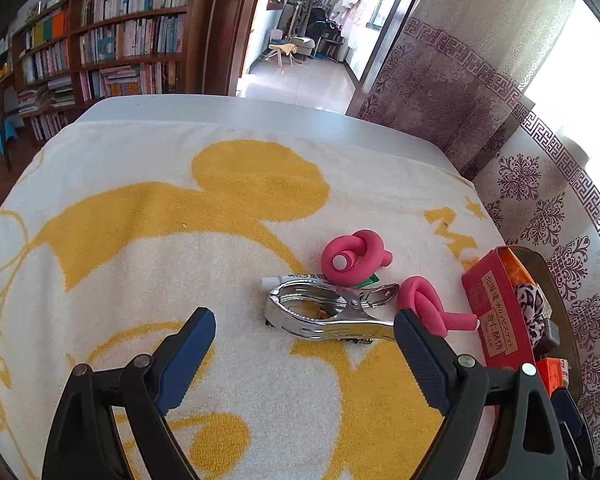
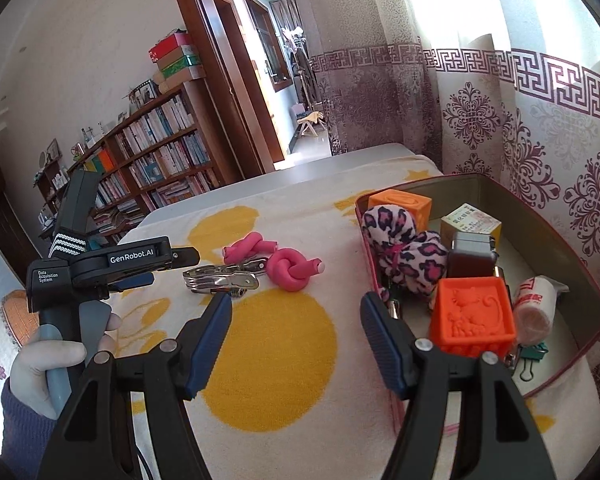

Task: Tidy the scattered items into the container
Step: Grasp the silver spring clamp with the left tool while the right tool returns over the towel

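Note:
A shiny metal clamp [image 1: 324,312] lies on the yellow-and-white towel [image 1: 148,240], with a small white tube [image 1: 292,279] behind it and two knotted pink foam curlers [image 1: 354,260] [image 1: 424,304] beside it. My left gripper [image 1: 304,340] is open and empty, just short of the clamp. The red tin container [image 2: 572,240] stands at the right, holding orange blocks [image 2: 474,316], a leopard-print cloth [image 2: 404,252] and several small items. My right gripper [image 2: 296,320] is open and empty, above the towel beside the tin's near-left edge. The clamp [image 2: 224,278] and curlers [image 2: 294,268] also show in the right wrist view.
The towel covers a white table [image 1: 260,110]. Patterned curtains [image 2: 500,112] hang close behind the tin. A bookshelf [image 1: 112,40] and an open doorway [image 1: 308,32] lie beyond the table. The left gripper body and gloved hand [image 2: 60,356] show at the right view's left.

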Action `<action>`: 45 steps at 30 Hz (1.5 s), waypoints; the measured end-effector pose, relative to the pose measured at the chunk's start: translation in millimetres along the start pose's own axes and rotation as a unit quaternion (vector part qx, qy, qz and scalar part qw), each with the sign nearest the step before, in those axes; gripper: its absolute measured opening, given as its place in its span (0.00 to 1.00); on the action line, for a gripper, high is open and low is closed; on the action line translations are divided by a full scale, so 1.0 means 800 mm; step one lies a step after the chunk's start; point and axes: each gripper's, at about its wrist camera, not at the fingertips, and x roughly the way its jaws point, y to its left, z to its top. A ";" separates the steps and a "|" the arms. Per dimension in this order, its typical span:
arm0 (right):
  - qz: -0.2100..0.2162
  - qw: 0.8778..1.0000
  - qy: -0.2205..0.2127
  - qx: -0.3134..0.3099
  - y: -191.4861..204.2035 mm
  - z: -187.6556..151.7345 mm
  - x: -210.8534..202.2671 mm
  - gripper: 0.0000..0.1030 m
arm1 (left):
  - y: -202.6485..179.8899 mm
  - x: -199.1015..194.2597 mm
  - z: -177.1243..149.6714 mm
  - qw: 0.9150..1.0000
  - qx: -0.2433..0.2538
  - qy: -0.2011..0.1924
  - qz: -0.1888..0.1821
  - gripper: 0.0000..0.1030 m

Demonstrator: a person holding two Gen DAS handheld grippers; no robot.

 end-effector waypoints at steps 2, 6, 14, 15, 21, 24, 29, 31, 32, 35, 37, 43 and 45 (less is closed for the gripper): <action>0.002 1.000 0.008 -0.001 0.006 -0.001 0.009 0.70 | 0.004 0.005 -0.001 1.000 -0.003 0.005 -0.004 0.90; 0.005 1.000 0.021 -0.017 0.021 -0.001 0.025 0.70 | 0.013 0.015 -0.002 1.000 -0.019 0.015 -0.017 0.90; 0.019 0.998 0.049 -0.020 0.030 -0.012 0.063 0.72 | 0.014 0.032 -0.008 0.999 -0.018 0.031 -0.012 0.90; 0.021 0.998 0.053 -0.018 0.029 -0.015 0.066 0.72 | 0.013 0.033 -0.008 0.999 -0.017 0.031 -0.011 0.90; 0.032 0.998 0.058 -0.019 0.027 -0.018 0.069 0.72 | -0.001 0.039 -0.004 0.999 -0.005 0.035 -0.005 0.90; 0.038 0.998 0.057 -0.015 0.026 -0.019 0.067 0.72 | -0.008 0.043 0.004 0.999 -0.002 0.039 -0.005 0.90; 0.039 0.998 0.054 -0.013 0.025 -0.019 0.064 0.72 | -0.030 0.058 0.013 0.998 0.027 0.054 0.007 0.90; 0.039 0.998 0.053 -0.009 0.023 -0.018 0.063 0.72 | -0.037 0.067 0.014 0.997 0.041 0.063 0.019 0.90; 0.039 0.998 0.052 -0.006 0.021 -0.017 0.062 0.72 | -0.039 0.072 0.015 0.996 0.045 0.068 0.026 0.90; 0.038 0.998 0.051 0.002 0.018 -0.017 0.061 0.72 | -0.036 0.084 0.015 0.995 0.041 0.081 0.034 0.90; 0.036 0.998 0.050 0.003 0.017 -0.017 0.061 0.72 | -0.031 0.088 0.014 0.995 0.038 0.081 0.040 0.90; 0.036 0.998 0.048 -0.001 0.018 -0.017 0.061 0.72 | -0.013 0.075 0.004 0.996 0.039 0.070 0.032 0.72; 0.035 0.998 0.048 -0.003 0.019 -0.017 0.061 0.72 | -0.006 0.069 0.000 0.997 0.036 0.068 0.027 0.69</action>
